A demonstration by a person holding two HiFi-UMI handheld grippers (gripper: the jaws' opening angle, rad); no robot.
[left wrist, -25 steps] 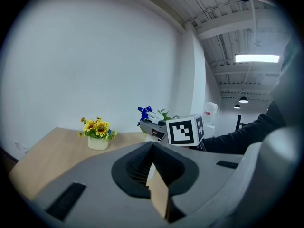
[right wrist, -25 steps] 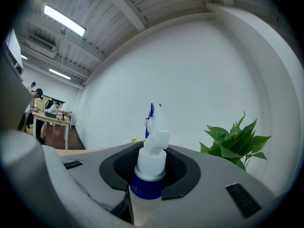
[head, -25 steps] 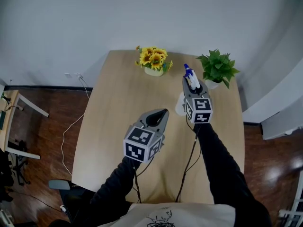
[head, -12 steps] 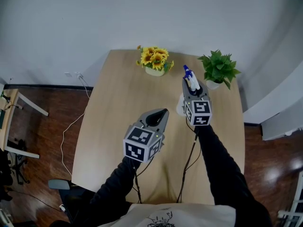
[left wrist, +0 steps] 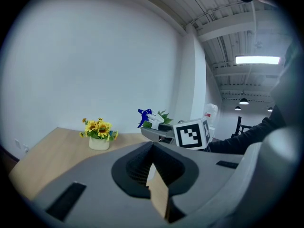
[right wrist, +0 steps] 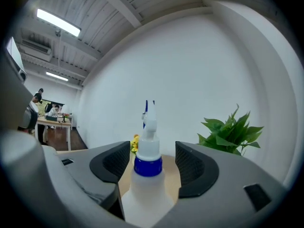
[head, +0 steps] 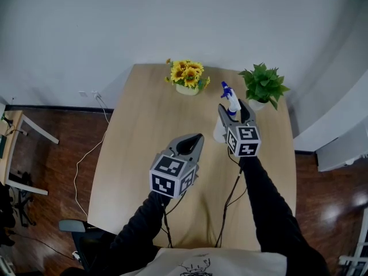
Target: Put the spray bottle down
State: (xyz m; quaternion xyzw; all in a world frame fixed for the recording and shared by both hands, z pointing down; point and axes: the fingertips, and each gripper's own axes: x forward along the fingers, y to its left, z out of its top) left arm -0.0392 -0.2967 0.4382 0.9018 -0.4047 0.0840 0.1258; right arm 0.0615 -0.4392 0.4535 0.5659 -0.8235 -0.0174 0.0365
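Observation:
A white spray bottle with a blue collar and blue nozzle stands upright between the jaws of my right gripper. In the right gripper view the bottle has a gap on each side. The jaws of the right gripper are opening and the pads do not touch it. The bottle's base is hidden behind the gripper. My left gripper hovers over the middle of the table with its jaws shut and nothing in them. The left gripper view shows the bottle's nozzle beyond the left gripper.
The wooden table carries a pot of sunflowers at the back centre and a green potted plant at the back right, just behind the bottle. Cables trail from both grippers over the table's near part.
The right gripper's jaws have spread apart and let go of the spray bottle's neck. The left gripper has not moved.

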